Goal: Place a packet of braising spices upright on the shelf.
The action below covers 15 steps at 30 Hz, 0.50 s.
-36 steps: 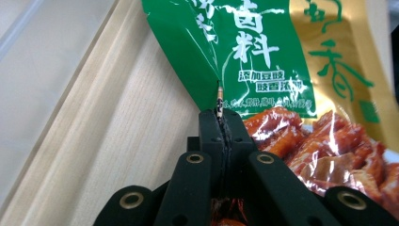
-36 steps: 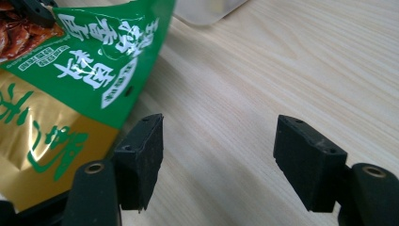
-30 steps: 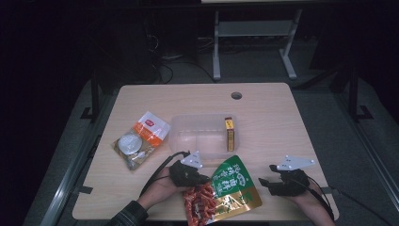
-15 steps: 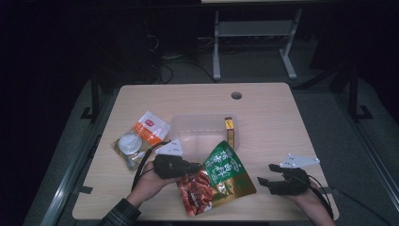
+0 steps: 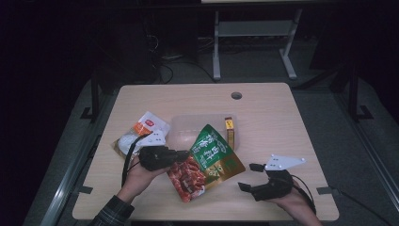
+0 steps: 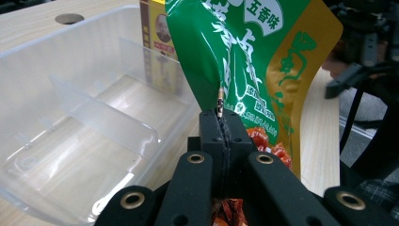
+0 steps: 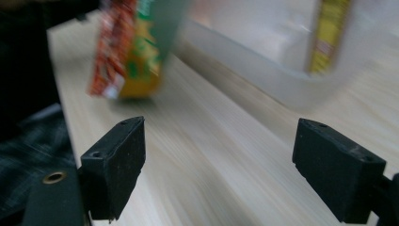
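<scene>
Lifted farther off the table than half a second ago, the green snack pouch [image 5: 209,161] hangs by its edge from the left gripper [image 6: 221,123], jaws clamped on the seam. The right gripper [image 5: 250,178] rests nearby, jaws wide apart and empty. Such a thin pinch could let the pouch slip. Beyond, the clear divided tray [image 5: 184,127] offers free compartments beside a yellow box [image 5: 229,130].
</scene>
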Motion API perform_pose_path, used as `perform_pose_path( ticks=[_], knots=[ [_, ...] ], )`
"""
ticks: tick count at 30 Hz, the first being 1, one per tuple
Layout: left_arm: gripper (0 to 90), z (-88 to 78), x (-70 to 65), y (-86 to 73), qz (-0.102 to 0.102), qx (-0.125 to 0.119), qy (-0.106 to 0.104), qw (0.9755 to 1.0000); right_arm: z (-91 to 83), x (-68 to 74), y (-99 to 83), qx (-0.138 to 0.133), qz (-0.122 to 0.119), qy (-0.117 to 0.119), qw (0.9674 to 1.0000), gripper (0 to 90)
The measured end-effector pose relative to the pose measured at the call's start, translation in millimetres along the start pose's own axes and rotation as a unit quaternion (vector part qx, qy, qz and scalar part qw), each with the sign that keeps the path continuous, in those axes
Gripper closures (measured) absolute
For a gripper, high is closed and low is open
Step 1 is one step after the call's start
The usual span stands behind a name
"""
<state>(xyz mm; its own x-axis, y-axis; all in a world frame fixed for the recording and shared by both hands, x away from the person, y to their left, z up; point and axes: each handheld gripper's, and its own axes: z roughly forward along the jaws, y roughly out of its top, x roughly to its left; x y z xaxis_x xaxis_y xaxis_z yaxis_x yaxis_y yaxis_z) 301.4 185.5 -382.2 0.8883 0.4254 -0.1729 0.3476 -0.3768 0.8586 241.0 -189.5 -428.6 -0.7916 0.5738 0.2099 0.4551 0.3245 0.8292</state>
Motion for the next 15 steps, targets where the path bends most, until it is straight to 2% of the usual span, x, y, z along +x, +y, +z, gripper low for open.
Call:
perform_pose_path(
  ticks=[4, 6, 10, 15],
  knots=[
    [89.8, -1.7, 0.1, 0.5, -0.007, -0.010, 0.001, 0.9999, 17.1, 11.8, 11.6, -0.007, -0.006, 0.015, 0.9998, 18.2],
    [89.8, -2.2, 0.0, 0.7, -0.007, -0.012, 0.001, 0.9999, 23.2, 15.6, 15.5, -0.018, -0.011, 0.017, 0.9996, 19.8],
    [89.8, -1.5, -0.8, 0.5, -0.008, -0.013, -0.001, 0.9999, 30.0, 16.2, 23.0, -0.042, -0.004, 0.027, 0.9987, 24.7],
    [89.8, -1.1, -0.8, 0.0, -0.011, -0.018, -0.002, 0.9998, 41.0, 14.4, 28.6, -0.055, 0.005, 0.038, 0.9978, 33.9]
  ],
)
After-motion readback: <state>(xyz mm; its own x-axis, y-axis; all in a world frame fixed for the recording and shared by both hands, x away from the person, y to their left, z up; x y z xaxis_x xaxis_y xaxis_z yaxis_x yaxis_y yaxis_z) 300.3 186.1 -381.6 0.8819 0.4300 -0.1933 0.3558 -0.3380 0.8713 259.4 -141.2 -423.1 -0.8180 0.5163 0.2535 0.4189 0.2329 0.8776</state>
